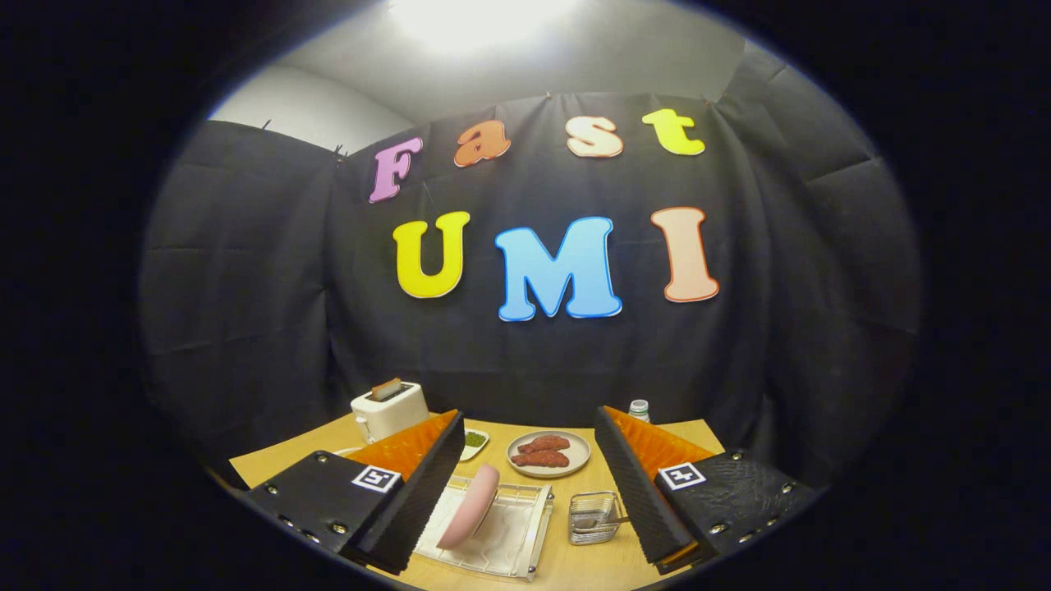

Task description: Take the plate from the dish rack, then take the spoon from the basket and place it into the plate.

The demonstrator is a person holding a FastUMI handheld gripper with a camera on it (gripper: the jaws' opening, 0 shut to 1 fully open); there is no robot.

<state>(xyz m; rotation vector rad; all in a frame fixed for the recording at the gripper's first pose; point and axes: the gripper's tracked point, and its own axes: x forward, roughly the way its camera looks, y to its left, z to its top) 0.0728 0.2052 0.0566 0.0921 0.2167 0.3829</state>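
Hovering above the desk (575,566), fingers (530,492) spread wide, pinching nothing. Between them, low: pink plate (470,506) on edge in the clear rack (513,538), tilted, its left rim cut off by the left finger. Just right of the rack, small wire basket (593,517); spoon (589,520) inside hard to make out. Beyond: grey dish (548,454) with two reddish pieces, small green dish (474,442) partly hidden, toaster (389,409) holding a slice, bottle (639,409) top behind the right finger.
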